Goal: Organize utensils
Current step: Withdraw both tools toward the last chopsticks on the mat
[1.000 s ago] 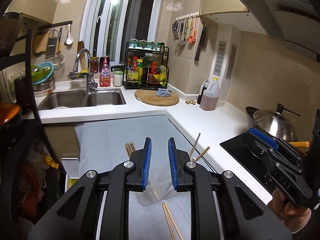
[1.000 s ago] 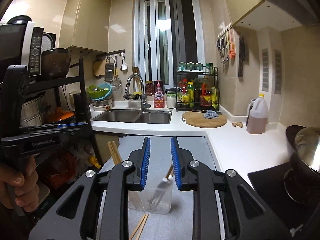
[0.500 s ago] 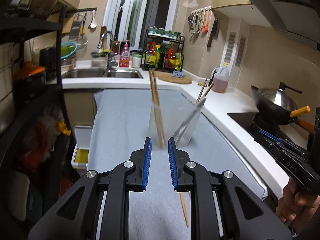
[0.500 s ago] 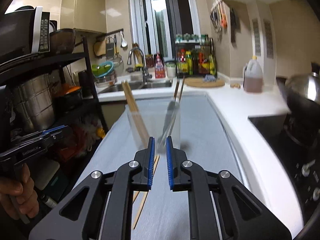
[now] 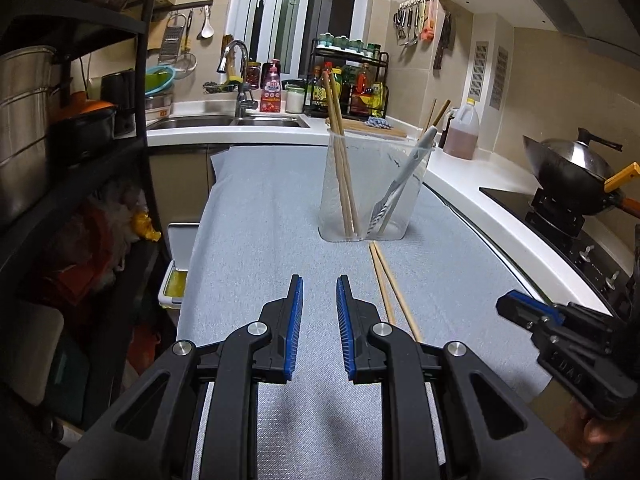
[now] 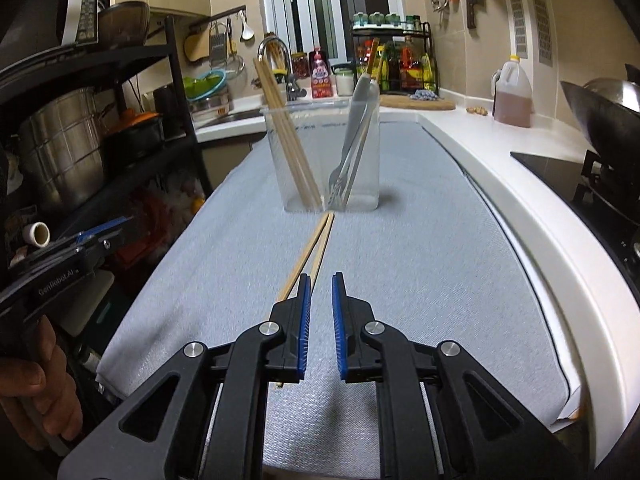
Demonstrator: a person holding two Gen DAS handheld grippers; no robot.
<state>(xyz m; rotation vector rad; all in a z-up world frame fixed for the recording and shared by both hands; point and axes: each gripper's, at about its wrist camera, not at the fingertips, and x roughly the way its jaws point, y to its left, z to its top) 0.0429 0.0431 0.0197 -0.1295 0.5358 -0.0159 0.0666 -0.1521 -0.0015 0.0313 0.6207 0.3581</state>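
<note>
Loose chopsticks: pair of thin wooden sticks, flat on the grey mat, side by side, far tips touching or almost touching the base of the clear container.
Container content: another pair of chopsticks leaning left, a metal fork leaning right, tines down.
Handling, as judged: light, stiff, smooth and round, so likely to roll or slip out of a pinch; not fragile. Container probably light too, easy to push or tip over.
Where to take hold: near the middle of the pair, across both sticks together, so that they stay balanced and parallel.
Right hand-held gripper: parted by a narrow gap, pinching nothing; near ends of the loose pair pass under its left finger, just left of the gap.
Left hand-held gripper: also slightly parted, nothing between the blue pads; loose chopsticks just to its right, running away toward the container.
Tabletop: white, carrying the mat; container well ahead of both grippers.
Step in hand, as judged: picking up the loose pair, then dropping it in the container.
</note>
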